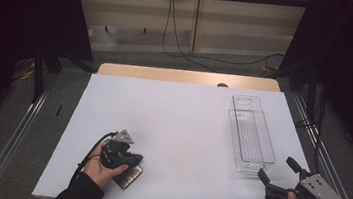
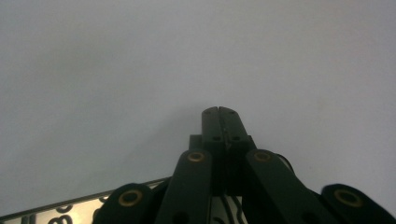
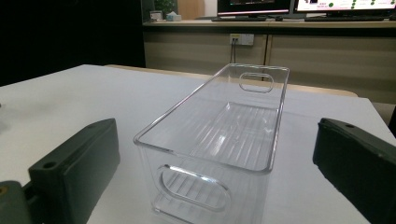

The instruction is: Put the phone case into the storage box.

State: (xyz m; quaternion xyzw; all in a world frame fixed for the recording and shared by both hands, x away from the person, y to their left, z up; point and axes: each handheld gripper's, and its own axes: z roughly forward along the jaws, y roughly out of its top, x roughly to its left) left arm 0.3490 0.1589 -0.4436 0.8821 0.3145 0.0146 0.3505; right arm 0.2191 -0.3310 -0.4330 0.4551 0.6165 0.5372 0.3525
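A long clear plastic bin (image 1: 252,134) stands empty on the right of the white table (image 1: 176,124), with oval handle holes in its ends. My right gripper (image 1: 278,170) hovers just short of its near end, held by a hand. In the right gripper view the two fingers (image 3: 74,163) stand wide apart, and the bin (image 3: 219,140) lies straight ahead between them, untouched. My left gripper (image 1: 133,159) rests low at the front left with its jaws shut (image 2: 218,113), nothing visible between them. A flat dark device with buttons (image 1: 129,176) lies under it, its silver edge (image 2: 70,207) showing.
The white cover ends at the table's wooden far edge (image 1: 187,76). Metal rails (image 1: 14,136) run along both sides of the table. Dark curtains and floor cables (image 1: 172,33) lie beyond. A counter with monitors (image 3: 299,7) stands behind the bin.
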